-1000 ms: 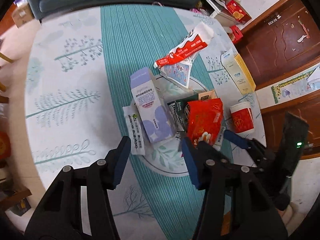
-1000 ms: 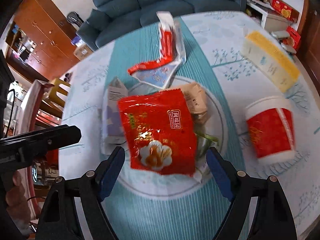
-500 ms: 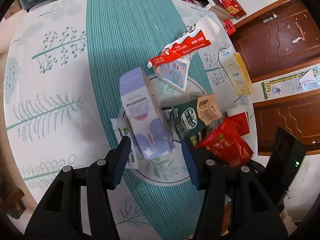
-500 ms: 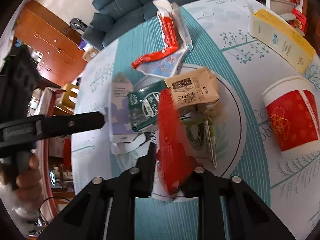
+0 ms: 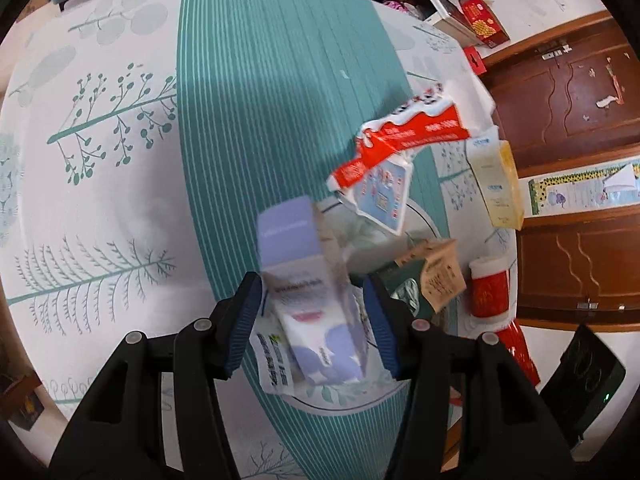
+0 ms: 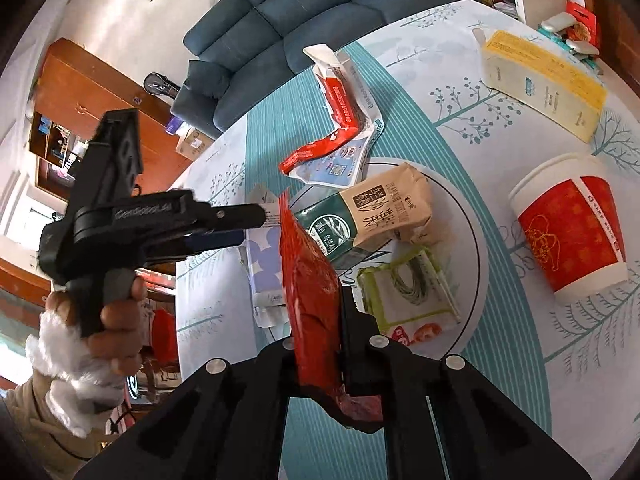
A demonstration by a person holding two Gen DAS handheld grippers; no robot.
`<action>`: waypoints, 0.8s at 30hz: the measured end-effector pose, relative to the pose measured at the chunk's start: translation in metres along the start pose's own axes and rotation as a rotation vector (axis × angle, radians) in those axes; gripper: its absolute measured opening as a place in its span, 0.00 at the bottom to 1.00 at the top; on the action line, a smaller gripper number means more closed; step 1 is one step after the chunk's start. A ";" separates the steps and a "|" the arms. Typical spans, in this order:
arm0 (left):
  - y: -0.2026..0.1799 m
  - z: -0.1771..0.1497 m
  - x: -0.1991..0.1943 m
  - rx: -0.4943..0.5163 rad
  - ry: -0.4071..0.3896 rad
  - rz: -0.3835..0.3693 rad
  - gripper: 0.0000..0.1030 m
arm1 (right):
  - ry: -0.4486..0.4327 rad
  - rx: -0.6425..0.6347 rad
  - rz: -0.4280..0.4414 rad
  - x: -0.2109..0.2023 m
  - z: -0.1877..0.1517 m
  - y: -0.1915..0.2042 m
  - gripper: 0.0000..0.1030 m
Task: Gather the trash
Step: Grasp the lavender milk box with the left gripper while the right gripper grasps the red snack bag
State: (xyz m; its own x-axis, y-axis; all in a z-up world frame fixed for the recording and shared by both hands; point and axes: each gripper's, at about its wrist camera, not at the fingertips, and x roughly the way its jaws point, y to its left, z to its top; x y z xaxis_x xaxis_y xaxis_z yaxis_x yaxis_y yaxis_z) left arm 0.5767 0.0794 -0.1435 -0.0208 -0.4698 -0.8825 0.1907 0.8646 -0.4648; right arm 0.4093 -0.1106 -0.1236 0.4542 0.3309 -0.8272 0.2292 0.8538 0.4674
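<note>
Plate [image 6: 472, 220] with brown-green pouch [image 6: 372, 212], noodle wrapper [image 6: 404, 284], lilac carton [image 5: 308, 280].

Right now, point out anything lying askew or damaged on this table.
The red paper cup lies tipped on its side, the red-and-white wrapper is torn open and crumpled, and the purple carton is toppled between the open left gripper fingers.

Lilac carton [image 5: 310, 300] between spread fingers [image 5: 245, 320] — blurred

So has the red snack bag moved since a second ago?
Yes. The red snack bag lay flat on the plate; now it is pinched upright in the right gripper, off the plate.
</note>
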 end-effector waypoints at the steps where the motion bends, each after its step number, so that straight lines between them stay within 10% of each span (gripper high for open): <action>1: 0.003 0.002 0.003 -0.008 0.008 -0.004 0.48 | 0.000 0.004 0.001 -0.002 -0.001 0.000 0.05; 12: -0.002 0.002 0.019 -0.008 0.010 -0.043 0.34 | -0.003 0.036 -0.002 -0.003 -0.008 -0.006 0.05; 24: -0.051 -0.030 -0.047 0.142 -0.173 -0.016 0.33 | -0.048 0.044 0.028 -0.034 -0.022 -0.002 0.05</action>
State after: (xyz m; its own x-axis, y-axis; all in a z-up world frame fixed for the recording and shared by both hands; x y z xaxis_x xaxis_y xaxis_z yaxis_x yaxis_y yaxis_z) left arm 0.5386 0.0628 -0.0809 0.1413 -0.5169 -0.8443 0.3281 0.8291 -0.4527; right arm 0.3741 -0.1146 -0.1031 0.5012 0.3342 -0.7982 0.2528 0.8256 0.5044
